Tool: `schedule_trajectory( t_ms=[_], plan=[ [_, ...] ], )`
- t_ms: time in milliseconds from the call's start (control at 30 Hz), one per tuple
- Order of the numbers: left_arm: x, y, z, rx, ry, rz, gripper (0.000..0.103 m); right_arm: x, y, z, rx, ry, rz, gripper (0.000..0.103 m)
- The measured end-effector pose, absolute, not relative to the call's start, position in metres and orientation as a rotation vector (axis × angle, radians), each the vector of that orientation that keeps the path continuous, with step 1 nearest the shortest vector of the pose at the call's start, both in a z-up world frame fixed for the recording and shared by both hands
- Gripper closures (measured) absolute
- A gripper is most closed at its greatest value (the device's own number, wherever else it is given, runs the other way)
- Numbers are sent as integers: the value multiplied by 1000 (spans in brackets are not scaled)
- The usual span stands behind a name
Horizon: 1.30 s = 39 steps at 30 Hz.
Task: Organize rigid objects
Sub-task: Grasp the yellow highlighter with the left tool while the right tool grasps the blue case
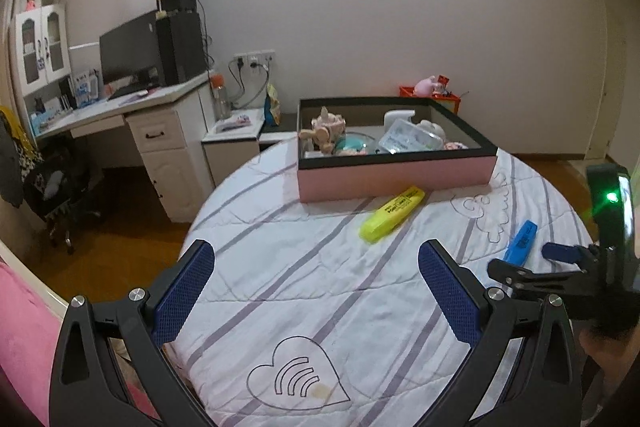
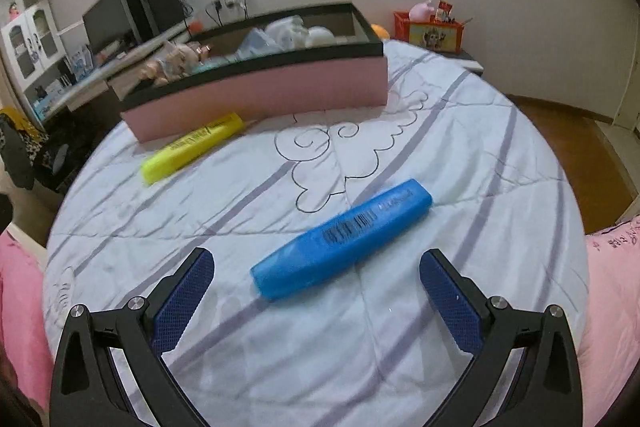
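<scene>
Right gripper spread wide, empty, lined up on blue highlighter lying diagonal on quilt; rotate to cross barrel, clamp mid-body, lift into pink box. Left gripper wide apart, empty; yellow highlighter touching box front

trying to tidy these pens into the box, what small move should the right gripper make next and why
Probably ease the right gripper forward and down until its open jaws straddle the blue highlighter, then close. The highlighter lies loose on the quilt just ahead of the jaws, outside the pink box, and both grippers are empty.
</scene>
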<state>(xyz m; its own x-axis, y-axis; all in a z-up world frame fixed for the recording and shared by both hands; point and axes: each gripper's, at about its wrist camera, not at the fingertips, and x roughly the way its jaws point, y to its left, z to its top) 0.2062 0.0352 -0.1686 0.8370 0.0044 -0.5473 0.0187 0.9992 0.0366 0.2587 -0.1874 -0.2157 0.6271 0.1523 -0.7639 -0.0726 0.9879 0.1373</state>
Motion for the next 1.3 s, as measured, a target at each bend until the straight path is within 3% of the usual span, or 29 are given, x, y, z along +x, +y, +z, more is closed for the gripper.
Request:
schedule_trajectory(
  t_ms=[133,200,367,467,567,933,1033,1200,1300],
  plan=[
    [221,33,-179,44,626,-19,0,270,-181,-219,56,900,156,1],
    [229,31,-186,51,649,-25,0,273,-180,-219,13,902,149,14],
    [248,24,-196,33,695,-77,0,277,-197,-215,-51,901,163,60],
    [264,14,-202,44,733,-110,0,280,-210,-213,-43,901,188,71],
    [283,0,-210,74,764,-142,0,285,-219,-211,-47,897,191,75],
    [355,-33,-235,120,898,-201,1,304,-230,-215,-16,890,204,75],
    [364,-36,-240,126,919,-206,11,306,-231,-215,-11,890,212,75],
    [365,-41,-240,110,911,-231,50,307,-233,-216,-3,890,215,75],
    [359,-43,-237,104,909,-240,64,307,-232,-216,-4,891,212,75]
  ],
)
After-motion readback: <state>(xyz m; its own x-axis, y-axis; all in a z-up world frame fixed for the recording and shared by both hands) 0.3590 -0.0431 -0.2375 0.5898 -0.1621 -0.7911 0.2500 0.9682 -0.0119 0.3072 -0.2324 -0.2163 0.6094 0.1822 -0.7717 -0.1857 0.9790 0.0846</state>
